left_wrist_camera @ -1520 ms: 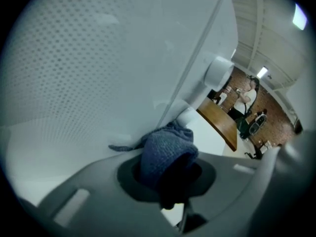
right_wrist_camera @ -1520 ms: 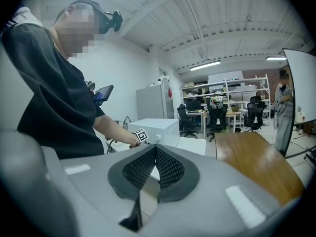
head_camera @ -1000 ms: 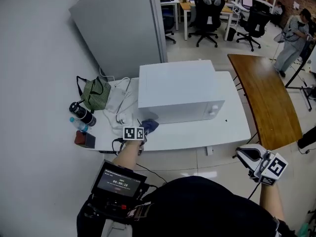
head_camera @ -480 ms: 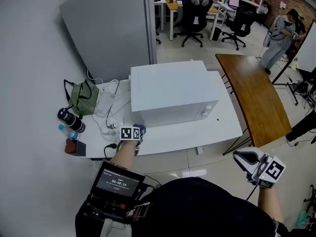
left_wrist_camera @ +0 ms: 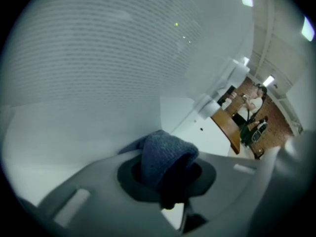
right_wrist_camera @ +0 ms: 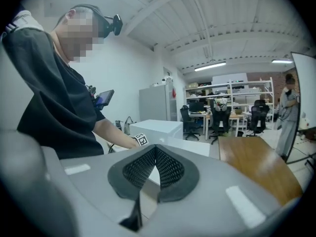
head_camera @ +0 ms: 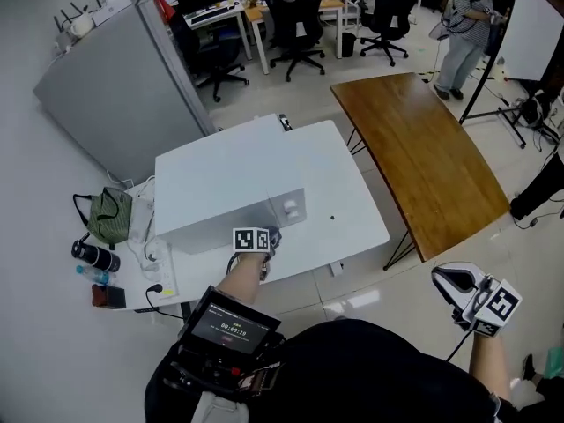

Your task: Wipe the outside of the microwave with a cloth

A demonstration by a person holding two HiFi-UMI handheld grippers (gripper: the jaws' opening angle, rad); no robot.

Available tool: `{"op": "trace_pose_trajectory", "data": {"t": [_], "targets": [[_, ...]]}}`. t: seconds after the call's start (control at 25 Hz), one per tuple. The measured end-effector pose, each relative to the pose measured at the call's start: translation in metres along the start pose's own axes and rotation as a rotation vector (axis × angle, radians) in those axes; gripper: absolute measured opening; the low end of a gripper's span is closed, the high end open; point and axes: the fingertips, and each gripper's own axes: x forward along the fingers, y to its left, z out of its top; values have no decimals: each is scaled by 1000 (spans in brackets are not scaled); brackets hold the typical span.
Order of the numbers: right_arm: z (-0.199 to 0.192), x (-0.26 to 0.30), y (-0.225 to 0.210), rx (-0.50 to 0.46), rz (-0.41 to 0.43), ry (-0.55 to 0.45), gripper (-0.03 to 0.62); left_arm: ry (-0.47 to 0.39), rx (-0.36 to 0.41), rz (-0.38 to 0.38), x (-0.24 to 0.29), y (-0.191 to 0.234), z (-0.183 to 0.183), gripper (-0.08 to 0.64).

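The white microwave (head_camera: 225, 183) stands on a white table (head_camera: 352, 205). My left gripper (head_camera: 269, 237) is shut on a blue cloth (head_camera: 275, 235) and holds it against the lower front face, just below the round knob (head_camera: 290, 207). In the left gripper view the folded cloth (left_wrist_camera: 165, 157) bulges between the jaws, and the microwave's front (left_wrist_camera: 98, 58) fills the frame close ahead. My right gripper (head_camera: 465, 291) hangs off to the right over the floor, away from the table. Its mesh pads (right_wrist_camera: 170, 168) meet with nothing between them, and the microwave (right_wrist_camera: 153, 127) shows far beyond.
A long wooden table (head_camera: 423, 157) stands right of the white one. At the white table's left end lie a green bag (head_camera: 107, 216), dark bottles (head_camera: 92, 256) and a power strip with cables (head_camera: 159, 267). A grey cabinet (head_camera: 115, 86) rises behind. A person (head_camera: 463, 16) and office chairs are farther back.
My left gripper has slid the cloth rightward along the microwave's front, from its left corner to under the knob. The head view swung round. The right gripper stayed low at the right.
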Motion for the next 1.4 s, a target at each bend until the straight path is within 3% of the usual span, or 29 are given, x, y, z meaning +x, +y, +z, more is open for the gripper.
{"op": "trace_pose_trajectory", "data": {"t": [0.16,0.36,0.6,0.76,0.92,1.08,1.24,1.4], "targets": [[-15,-51,-36,24,-87,-5,6,9,77,-47,42,-73,24,58],[-18,-68,-42,52,-118,-41,6,77,125,-47,36,-78,6,58],[2,13,-21,9,24,-68,6,135,172,-171,-20,-78,-44,58],[37,111,23,-59,161,-70,6,67,237,-250,-89,-51,-42,58],[71,206,82,-97,282,-91,6,-59,338,-339,-174,-21,-8,58],[95,272,131,-118,383,-102,6,-198,382,-393,-236,0,36,58],[92,307,132,-135,415,-65,6,-282,409,-417,-261,6,70,58],[92,323,90,-105,418,-57,6,-279,465,-454,-254,-16,96,59]]}}
